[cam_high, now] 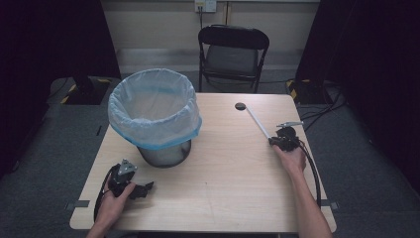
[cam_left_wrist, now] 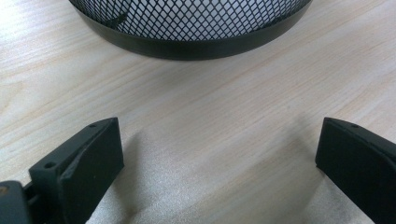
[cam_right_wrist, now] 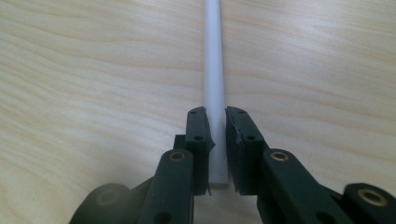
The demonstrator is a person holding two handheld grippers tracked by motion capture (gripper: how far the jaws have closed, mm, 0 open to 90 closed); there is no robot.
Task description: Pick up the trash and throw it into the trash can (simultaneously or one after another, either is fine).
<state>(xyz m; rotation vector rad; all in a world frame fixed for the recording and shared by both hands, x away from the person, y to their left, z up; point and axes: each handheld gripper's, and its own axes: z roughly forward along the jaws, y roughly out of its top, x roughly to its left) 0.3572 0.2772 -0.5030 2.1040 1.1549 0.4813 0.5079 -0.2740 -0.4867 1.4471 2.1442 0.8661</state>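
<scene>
The top edge of the left gripper view is cutting off the mesh bin (cam_left_wrist: 191,23) above its base. The white rod (cam_right_wrist: 214,70) is running out past the right gripper view's top edge. A liner bag (cam_high: 153,106) is hiding the bin's upper wall.

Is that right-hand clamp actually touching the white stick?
Touching. In the right gripper view, the right gripper has its jaws closed against both sides of the white stick, with no gap showing.

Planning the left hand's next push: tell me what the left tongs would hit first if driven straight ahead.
Probably the mesh bin: its black base ring lies dead ahead of the open left tongs, with bare table between. The gap's depth is hard to judge.
</scene>
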